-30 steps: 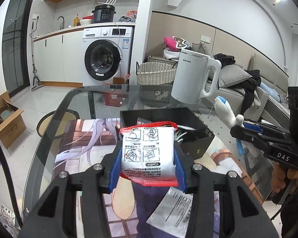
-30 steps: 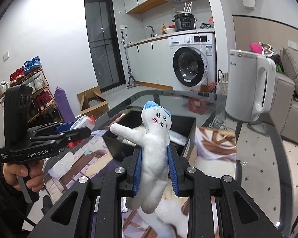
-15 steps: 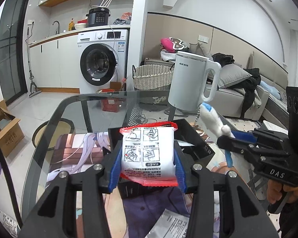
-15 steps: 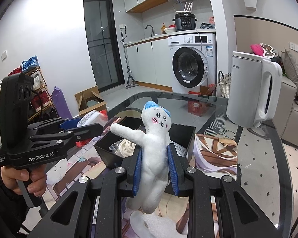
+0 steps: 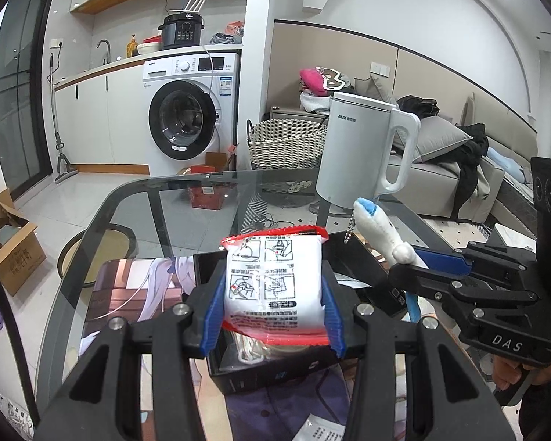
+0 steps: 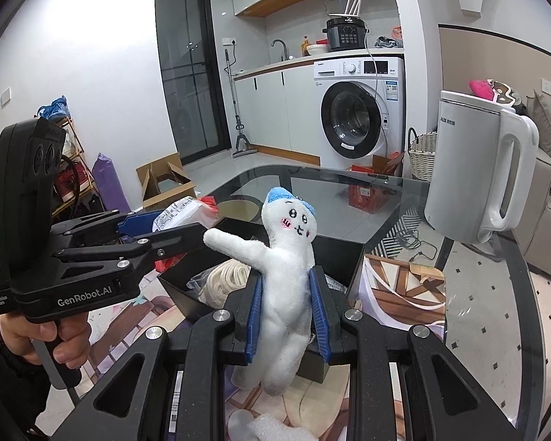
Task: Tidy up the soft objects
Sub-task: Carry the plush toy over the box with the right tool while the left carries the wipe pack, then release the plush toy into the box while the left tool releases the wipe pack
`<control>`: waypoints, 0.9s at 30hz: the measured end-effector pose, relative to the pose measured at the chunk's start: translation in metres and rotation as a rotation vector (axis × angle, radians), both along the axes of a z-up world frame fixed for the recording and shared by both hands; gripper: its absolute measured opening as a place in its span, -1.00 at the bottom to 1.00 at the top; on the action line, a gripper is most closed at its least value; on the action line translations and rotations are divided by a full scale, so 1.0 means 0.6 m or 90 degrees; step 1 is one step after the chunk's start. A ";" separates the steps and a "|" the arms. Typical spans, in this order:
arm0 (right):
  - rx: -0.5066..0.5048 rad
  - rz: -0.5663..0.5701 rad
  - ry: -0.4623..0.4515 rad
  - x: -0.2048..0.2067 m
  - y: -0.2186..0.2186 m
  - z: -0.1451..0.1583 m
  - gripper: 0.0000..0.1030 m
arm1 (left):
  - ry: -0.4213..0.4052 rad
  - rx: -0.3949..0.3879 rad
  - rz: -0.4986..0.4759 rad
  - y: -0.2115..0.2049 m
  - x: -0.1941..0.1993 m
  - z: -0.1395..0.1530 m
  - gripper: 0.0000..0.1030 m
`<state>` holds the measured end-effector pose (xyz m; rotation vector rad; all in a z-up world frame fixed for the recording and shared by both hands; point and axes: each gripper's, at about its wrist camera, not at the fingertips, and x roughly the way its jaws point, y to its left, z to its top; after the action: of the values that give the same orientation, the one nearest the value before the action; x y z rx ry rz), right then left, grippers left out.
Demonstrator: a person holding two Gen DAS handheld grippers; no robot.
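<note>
My left gripper is shut on a white soft packet with red edges, held above the near part of a black open box. A white plush doll with blue ears stands upright between the blue pads of my right gripper, which is shut on its body. That doll hovers over the same black box, where a coil of pale cord lies. The left gripper with its packet shows at the left of the right wrist view, and the doll at the right of the left one.
A white electric kettle stands on the glass table beyond the box. A printed mat covers the table under the box. A paper sheet and white foam lie near the front edge.
Both grippers have moved forward with their loads; the black box is now closer and partly under them. Neither grip has changed.
</note>
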<state>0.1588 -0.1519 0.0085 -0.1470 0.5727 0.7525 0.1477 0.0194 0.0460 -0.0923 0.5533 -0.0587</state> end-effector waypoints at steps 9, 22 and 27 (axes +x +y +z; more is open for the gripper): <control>-0.032 0.004 0.011 0.026 0.022 -0.015 -0.52 | 0.015 0.016 0.004 -0.003 0.024 -0.020 -0.12; -0.101 -0.004 0.035 0.069 0.066 -0.051 -0.52 | 0.040 0.025 0.010 -0.001 0.057 -0.049 -0.12; -0.147 -0.010 0.029 0.078 0.090 -0.063 -0.52 | 0.055 0.032 0.007 -0.006 0.068 -0.062 -0.12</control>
<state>0.2055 -0.0979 -0.0290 -0.3394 0.7031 0.6737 0.1884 0.0158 0.0090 -0.0494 0.6409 -0.0298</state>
